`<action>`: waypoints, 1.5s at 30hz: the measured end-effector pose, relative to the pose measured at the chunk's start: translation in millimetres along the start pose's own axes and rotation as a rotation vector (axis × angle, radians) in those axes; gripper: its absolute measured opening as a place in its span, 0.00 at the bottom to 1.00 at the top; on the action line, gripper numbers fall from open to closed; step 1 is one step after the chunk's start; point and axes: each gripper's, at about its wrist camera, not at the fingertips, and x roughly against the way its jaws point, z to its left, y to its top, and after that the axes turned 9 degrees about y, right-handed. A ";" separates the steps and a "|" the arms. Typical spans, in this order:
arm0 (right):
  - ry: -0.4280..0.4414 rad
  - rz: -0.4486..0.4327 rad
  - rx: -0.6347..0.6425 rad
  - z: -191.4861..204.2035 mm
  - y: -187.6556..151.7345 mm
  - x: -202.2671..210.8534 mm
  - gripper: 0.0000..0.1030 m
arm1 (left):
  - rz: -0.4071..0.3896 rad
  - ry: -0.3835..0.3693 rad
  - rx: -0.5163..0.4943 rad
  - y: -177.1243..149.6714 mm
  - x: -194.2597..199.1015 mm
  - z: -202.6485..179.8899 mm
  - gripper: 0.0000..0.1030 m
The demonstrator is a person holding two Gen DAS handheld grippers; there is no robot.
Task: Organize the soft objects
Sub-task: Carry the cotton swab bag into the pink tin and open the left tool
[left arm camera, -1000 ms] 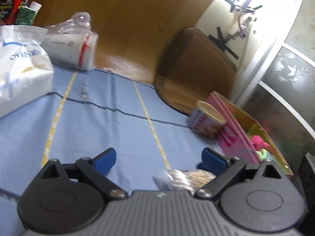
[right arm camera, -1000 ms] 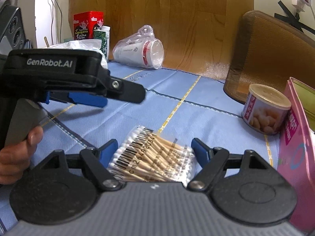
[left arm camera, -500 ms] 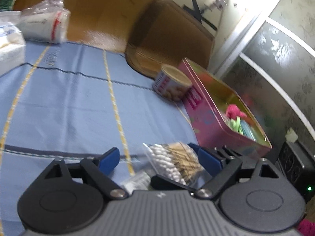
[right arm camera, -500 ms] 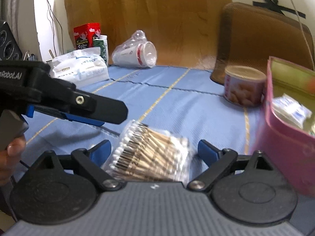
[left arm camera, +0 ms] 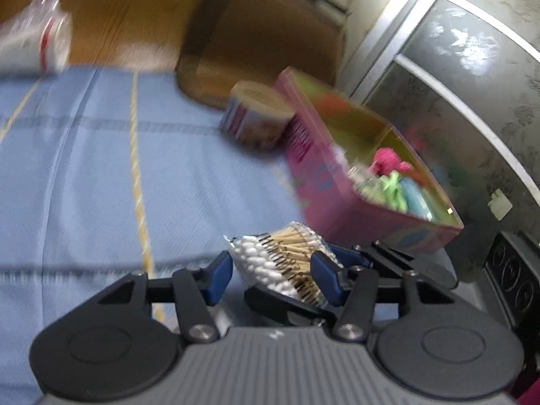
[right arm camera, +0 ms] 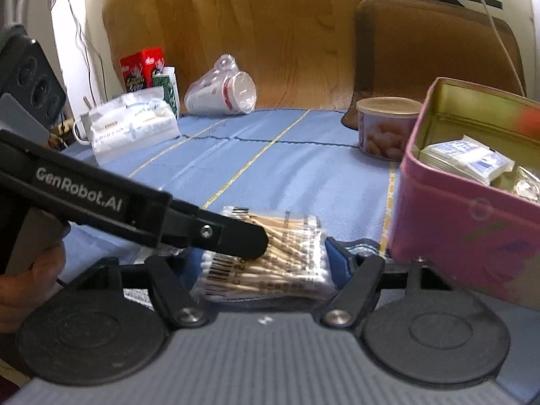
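Observation:
A clear packet of cotton swabs [right arm camera: 270,263] with wooden sticks and a barcode lies between the blue pads of my right gripper [right arm camera: 260,270], which is shut on it just above the blue cloth. In the left wrist view the same packet [left arm camera: 280,256] sits between the pads of my left gripper [left arm camera: 273,270], which has closed in around it; whether its pads press on it I cannot tell. The left gripper's arm [right arm camera: 141,209] crosses over the packet. A pink tin box [right arm camera: 465,229] stands open at the right, holding small packets and soft items [left arm camera: 388,168].
A round can [right arm camera: 384,128] stands behind the pink box. A bagged stack of cups [right arm camera: 222,94], a white tissue pack [right arm camera: 131,125] and red and green cartons [right arm camera: 141,71] sit at the back left. A brown chair back [right arm camera: 432,54] stands behind the table.
My left gripper swung right toward the packet and narrowed around it. My right gripper closed on the packet and carried it right, close to the pink box.

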 end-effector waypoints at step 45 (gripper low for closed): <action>-0.517 -0.311 -0.044 -66.5 3.1 79.5 0.88 | -0.178 0.333 -0.199 49.9 -31.5 -87.9 0.83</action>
